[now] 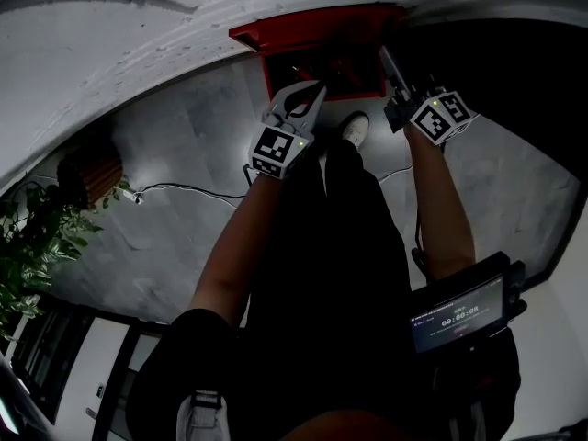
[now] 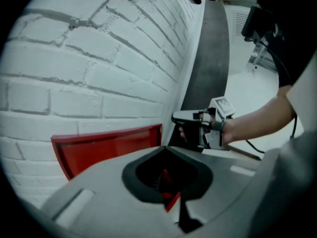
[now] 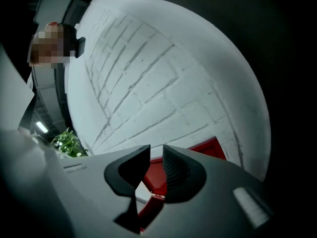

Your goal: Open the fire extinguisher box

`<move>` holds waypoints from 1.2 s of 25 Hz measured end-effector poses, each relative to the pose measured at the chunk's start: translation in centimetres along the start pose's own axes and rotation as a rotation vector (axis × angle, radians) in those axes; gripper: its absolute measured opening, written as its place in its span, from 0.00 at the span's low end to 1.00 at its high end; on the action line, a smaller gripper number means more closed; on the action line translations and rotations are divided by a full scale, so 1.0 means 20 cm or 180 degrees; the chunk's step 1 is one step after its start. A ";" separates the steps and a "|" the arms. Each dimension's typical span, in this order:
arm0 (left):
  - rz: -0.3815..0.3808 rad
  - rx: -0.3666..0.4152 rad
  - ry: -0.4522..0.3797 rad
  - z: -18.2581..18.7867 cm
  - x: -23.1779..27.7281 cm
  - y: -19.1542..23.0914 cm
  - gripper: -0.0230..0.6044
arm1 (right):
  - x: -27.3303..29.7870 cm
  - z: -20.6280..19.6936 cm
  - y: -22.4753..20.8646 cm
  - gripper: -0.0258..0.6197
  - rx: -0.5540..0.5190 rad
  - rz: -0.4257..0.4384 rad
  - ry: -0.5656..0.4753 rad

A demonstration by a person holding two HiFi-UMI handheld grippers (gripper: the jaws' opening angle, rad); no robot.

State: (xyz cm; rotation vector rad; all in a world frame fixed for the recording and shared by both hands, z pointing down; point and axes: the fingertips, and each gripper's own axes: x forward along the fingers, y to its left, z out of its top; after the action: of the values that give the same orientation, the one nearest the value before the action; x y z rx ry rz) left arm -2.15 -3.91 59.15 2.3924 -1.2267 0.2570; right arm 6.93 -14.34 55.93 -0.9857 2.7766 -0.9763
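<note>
Jaws aim at the red box low on the brick wall, likely hunting its door. Left gripper is pinched together; right gripper has a small gap, holding nothing.

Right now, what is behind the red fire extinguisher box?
A white brick wall stands right behind the red fire extinguisher box. The wall part that the box covers, and any fastening, cannot be seen.
</note>
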 end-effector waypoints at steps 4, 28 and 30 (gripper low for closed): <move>-0.0063 0.0078 -0.0167 0.19 -0.11 -0.06 0.04 | -0.07 0.07 0.29 0.06 -0.0560 0.0314 0.0131; -0.0406 0.0478 -0.0789 1.23 -0.87 -0.62 0.04 | -0.50 0.66 1.57 0.06 -0.1748 0.1371 0.0401; -0.0426 0.0522 -0.0828 1.25 -0.89 -0.64 0.04 | -0.51 0.66 1.59 0.06 -0.1799 0.1377 0.0390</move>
State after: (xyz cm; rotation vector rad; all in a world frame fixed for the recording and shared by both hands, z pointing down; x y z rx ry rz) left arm -3.22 4.00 26.83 2.7046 -1.1873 0.0038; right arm 0.53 3.48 25.38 -0.3068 3.2352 -0.2022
